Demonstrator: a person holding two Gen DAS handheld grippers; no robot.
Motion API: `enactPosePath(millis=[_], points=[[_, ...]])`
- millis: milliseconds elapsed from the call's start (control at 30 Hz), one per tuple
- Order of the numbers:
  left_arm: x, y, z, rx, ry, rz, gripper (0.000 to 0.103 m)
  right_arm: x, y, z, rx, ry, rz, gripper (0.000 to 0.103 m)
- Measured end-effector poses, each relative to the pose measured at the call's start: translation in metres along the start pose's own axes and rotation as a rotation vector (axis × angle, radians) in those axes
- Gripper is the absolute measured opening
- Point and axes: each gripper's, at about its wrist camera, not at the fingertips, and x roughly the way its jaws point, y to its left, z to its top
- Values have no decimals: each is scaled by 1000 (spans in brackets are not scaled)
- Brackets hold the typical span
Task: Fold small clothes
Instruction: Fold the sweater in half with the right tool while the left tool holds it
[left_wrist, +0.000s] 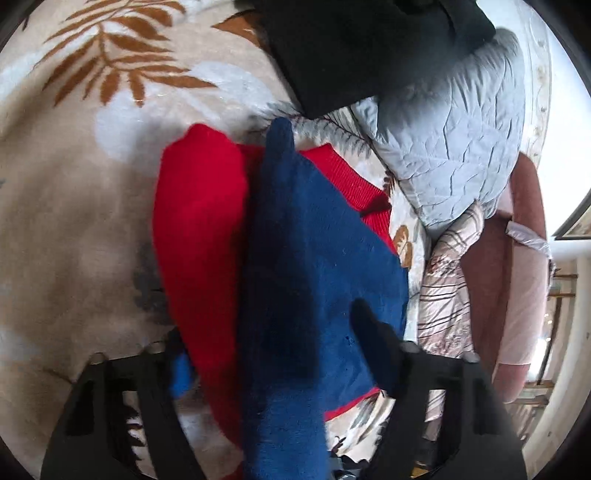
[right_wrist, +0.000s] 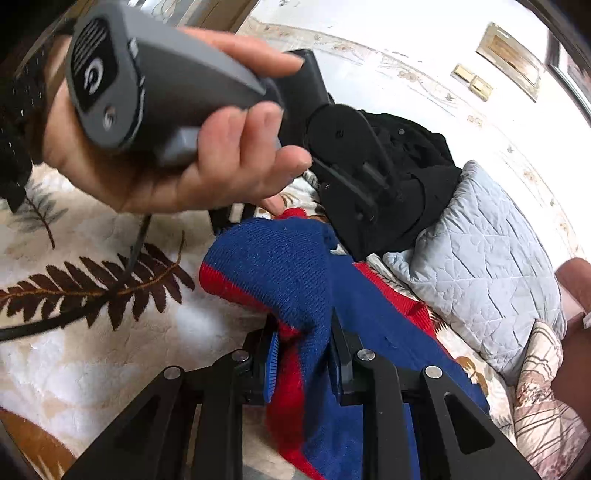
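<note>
A small red and blue knitted garment (left_wrist: 295, 258) lies bunched on a leaf-patterned blanket (left_wrist: 74, 184). My left gripper (left_wrist: 266, 350) has cloth between its jaws; its right finger (left_wrist: 376, 339) rests on the blue part, its left finger is hidden by cloth. In the right wrist view my right gripper (right_wrist: 303, 350) is shut on a raised fold of the garment (right_wrist: 280, 266), red and blue cloth pinched between the pads (right_wrist: 271, 354). The left gripper's body (right_wrist: 354, 177) and the hand holding its grey handle (right_wrist: 147, 85) sit just beyond that fold.
A black garment (left_wrist: 369, 48) lies at the far side. A pale blue quilted pillow (left_wrist: 454, 140) and a striped floral cushion (left_wrist: 447, 288) lie to the right. A pink headboard (left_wrist: 517, 295) stands beyond them. A cable (right_wrist: 74, 306) trails across the blanket.
</note>
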Motion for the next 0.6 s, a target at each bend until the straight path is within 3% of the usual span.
enactPosePath(millis=[67,333,600], points=[[0,-6,-2,-1,-6,21,34,-5,-8,-2,26,-18,-6,21],[-9,-26,-15,-37,-68,46,27,-33,-49,-11,150,-82,-27,10],[-3,-70,-33,1,-92,67,24,-44,-85,-28,310,-75,15,9]])
